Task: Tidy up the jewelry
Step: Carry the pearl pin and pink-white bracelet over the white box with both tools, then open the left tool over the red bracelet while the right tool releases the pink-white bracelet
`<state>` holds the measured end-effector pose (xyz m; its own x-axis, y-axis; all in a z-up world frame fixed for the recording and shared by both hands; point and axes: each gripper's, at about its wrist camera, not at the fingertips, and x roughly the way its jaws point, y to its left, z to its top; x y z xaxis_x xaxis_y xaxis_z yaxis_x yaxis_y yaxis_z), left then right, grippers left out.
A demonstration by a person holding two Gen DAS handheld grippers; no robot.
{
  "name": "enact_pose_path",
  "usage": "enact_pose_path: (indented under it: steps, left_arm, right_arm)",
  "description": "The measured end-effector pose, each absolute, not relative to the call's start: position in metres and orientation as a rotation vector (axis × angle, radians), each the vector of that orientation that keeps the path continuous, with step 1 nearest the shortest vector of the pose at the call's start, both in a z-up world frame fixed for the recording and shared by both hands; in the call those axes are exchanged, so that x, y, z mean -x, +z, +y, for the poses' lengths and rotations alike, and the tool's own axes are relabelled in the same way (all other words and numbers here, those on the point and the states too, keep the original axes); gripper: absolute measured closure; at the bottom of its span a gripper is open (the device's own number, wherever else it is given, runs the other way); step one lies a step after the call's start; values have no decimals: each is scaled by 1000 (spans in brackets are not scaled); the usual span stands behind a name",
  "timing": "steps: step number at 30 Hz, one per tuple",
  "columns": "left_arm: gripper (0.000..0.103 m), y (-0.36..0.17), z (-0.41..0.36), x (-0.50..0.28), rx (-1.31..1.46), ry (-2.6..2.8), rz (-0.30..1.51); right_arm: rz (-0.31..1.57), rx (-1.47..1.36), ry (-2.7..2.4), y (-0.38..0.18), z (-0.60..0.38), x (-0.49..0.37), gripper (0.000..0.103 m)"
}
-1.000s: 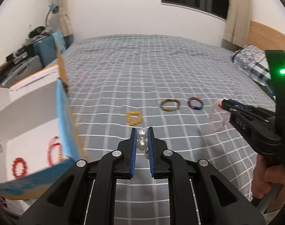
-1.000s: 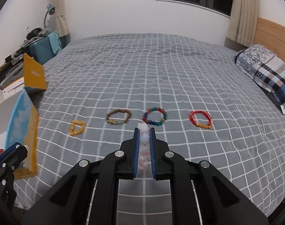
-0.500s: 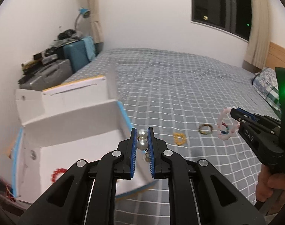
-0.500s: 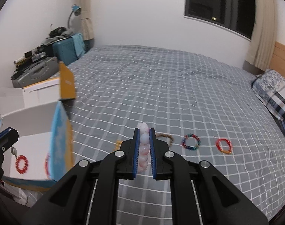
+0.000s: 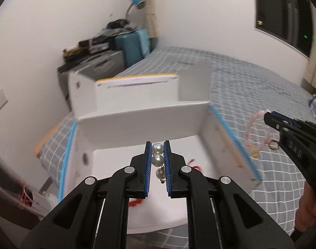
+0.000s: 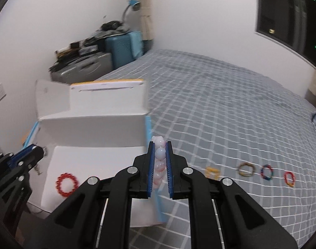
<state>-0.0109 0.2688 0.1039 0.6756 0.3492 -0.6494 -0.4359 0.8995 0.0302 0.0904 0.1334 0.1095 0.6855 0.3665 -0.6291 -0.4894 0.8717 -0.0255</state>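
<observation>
Delivery is in hand: left gripper clamps a pearl piece above the white box, right gripper clamps a pink bead bracelet beside it, so next both need lowering inside, then letting go.

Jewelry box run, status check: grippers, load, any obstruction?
Left gripper shut on pearl strand, above open white box. Right gripper shut on pink bead bracelet, beside the box. Nothing in the way.

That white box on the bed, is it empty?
No. In the right wrist view a red bead bracelet lies on the floor of the open white box.
</observation>
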Motion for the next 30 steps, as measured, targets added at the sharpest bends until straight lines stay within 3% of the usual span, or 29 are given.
enact_pose_path:
  steps: [19, 30]
  left_arm:
    - [92, 33, 345, 2, 260, 473, 962]
    - [89, 24, 351, 2, 286, 485, 982]
  right_arm:
    - [937, 332, 555, 38, 220, -95, 93]
    - [924, 384, 556, 29, 224, -91, 92]
